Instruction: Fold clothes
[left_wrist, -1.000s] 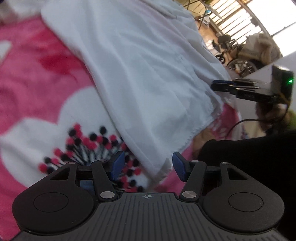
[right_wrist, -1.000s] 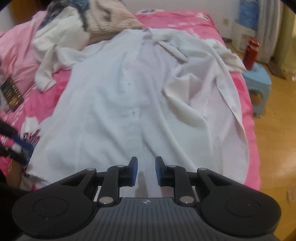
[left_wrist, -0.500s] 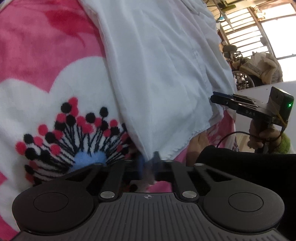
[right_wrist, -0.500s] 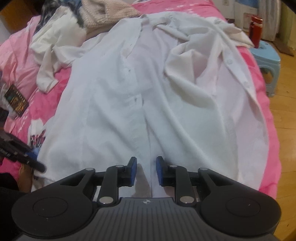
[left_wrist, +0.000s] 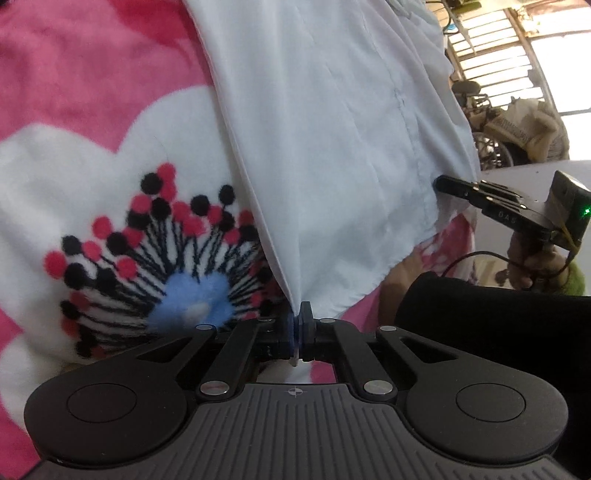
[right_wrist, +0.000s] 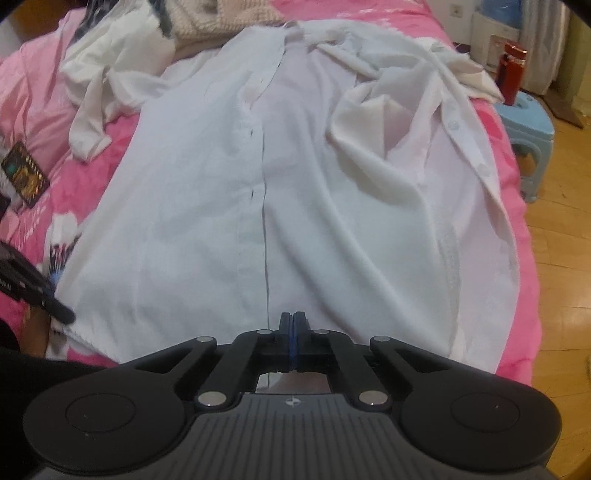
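Observation:
A white button shirt (right_wrist: 207, 206) lies spread front-up on the pink flowered bedspread (left_wrist: 92, 85). My left gripper (left_wrist: 299, 317) is shut on the shirt's (left_wrist: 332, 147) near left hem corner; white cloth shows pinched between the blue pads. In the right wrist view the left gripper (right_wrist: 62, 314) sits at that same corner. My right gripper (right_wrist: 293, 321) is shut at the shirt's bottom hem, just right of the button placket. From the left wrist view the right gripper (left_wrist: 441, 181) touches the hem edge, and the cloth pulls toward its tip.
Other clothes (right_wrist: 122, 70) and a beige knit (right_wrist: 221, 18) are heaped at the head of the bed. A blue stool (right_wrist: 528, 122) with a red bottle (right_wrist: 513, 70) stands on the wooden floor at the right. A dark printed packet (right_wrist: 26, 173) lies at the left.
Both grippers went from open to shut. The left one sank onto the hem corner and took hold of it. The right one closed at the hem beside the placket.

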